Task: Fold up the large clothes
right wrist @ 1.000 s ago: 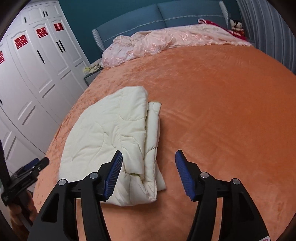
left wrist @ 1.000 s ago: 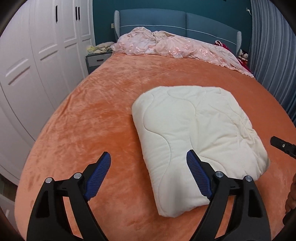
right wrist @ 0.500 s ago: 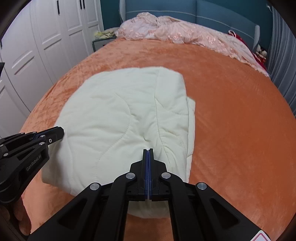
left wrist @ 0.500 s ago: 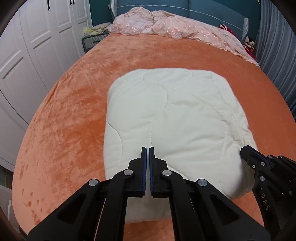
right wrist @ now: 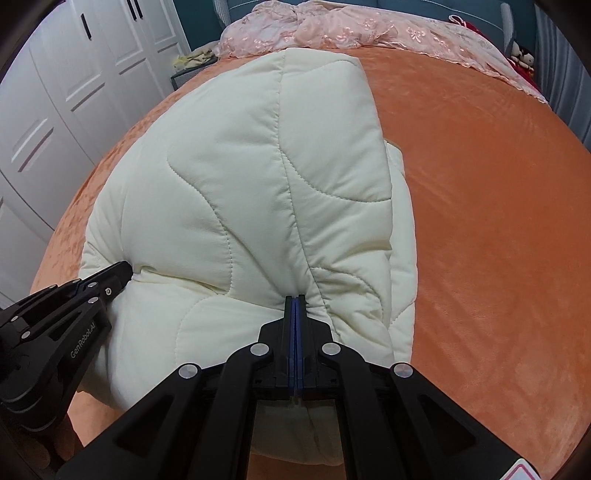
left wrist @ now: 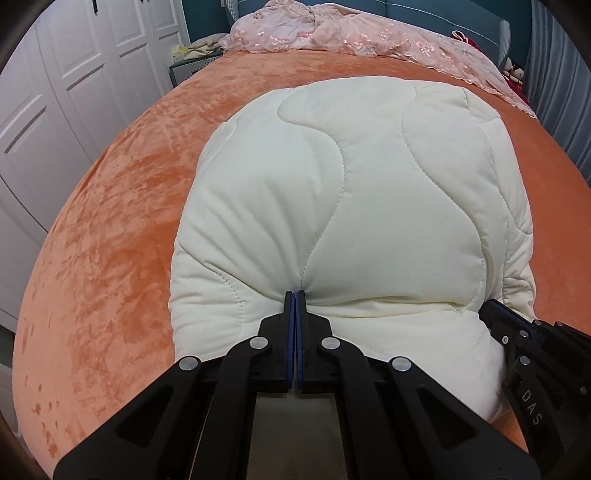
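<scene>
In front of me the bed (left wrist: pixel 110 229) fills most of both views, spread with an orange plush cover that runs up to a blue padded headboard (right wrist: pixel 424 7). White wardrobe doors (left wrist: pixel 55 92) stand along its left side, and grey curtains (left wrist: pixel 565 92) hang on the right. Across the head of the bed lies a rumpled pink embroidered coverlet (left wrist: pixel 351 40), with a small bedside cabinet (left wrist: pixel 188 68) just beside the mattress corner on the left. The thing I am working on, a cream quilted garment (left wrist: pixel 369 206) folded into a thick, puffy bundle, lies on the orange cover toward the near edge of the bed, well apart from the pink coverlet. From the right wrist view I can see a thinner layer of it sticking out along its right side. My left tool (left wrist: pixel 294 293) has its blue-lined fingers together, tips pushed into the near edge of the garment where the fabric dimples and the stitching lines gather; whether any cloth is pinched between them I cannot tell. My right tool (right wrist: pixel 295 297) is likewise closed up, its tips sunk into a crease at the garment's near right edge. Each tool shows in the other's camera, pressed against the same near edge of the bundle.
</scene>
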Tool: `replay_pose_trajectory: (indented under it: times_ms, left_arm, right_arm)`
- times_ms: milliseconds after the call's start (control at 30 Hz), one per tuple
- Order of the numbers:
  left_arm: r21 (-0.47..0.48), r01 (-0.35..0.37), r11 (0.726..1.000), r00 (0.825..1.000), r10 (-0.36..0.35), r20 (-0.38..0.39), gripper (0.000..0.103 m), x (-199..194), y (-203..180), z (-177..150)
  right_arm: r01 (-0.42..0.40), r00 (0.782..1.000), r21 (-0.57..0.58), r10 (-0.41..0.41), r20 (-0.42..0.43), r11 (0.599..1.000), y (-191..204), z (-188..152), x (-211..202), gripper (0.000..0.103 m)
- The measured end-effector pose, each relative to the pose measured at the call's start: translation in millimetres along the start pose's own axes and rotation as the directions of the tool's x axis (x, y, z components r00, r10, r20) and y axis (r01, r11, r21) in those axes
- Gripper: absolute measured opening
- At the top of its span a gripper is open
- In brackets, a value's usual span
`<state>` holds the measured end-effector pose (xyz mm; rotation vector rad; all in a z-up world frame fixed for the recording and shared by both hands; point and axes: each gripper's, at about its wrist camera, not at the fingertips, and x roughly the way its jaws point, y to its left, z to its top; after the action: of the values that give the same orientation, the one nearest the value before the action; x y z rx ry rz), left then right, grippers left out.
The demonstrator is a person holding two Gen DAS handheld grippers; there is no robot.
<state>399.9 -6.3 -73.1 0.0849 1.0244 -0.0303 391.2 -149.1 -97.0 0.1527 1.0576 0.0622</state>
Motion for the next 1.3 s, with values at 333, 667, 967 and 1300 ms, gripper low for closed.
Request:
replay_pose_trajectory:
  times_ms: [333, 667, 967, 1300]
  left_arm:
    - [0.019, -0.048, 0.999, 0.998, 0.048, 0.032, 0.0, 6.7, -8.5, 1.9]
    - [-0.029, 0.096, 0.995, 0.994, -0.094, 0.053, 0.0, -29.0, 9.5, -7.2]
    - [0.13, 0.13, 0.983, 0.99, -0.136, 0.035, 0.001, -72.6, 8.9, -76.2]
    - [0.0, 0.134, 0.991, 0.989, -0.134, -0.067, 0.0, -27.7, 41.5, -85.1]
  right_arm:
    - [-0.021, 0.999, 0.016, 0.02, 0.027, 1.0, -4.9, 0.5, 5.2, 0.0]
    - [-0.107, 0.994, 0.082, 0.108, -0.012, 0.991, -21.9, 15.0, -18.6, 0.0]
    - [-0.088, 0.996, 0.097, 0.089, -0.008, 0.991, -26.3, -6.7, -39.8, 0.0]
    - [-0.079, 0.997, 0.101, 0.08, -0.01, 0.992, -21.0, -4.4, -32.1, 0.0]
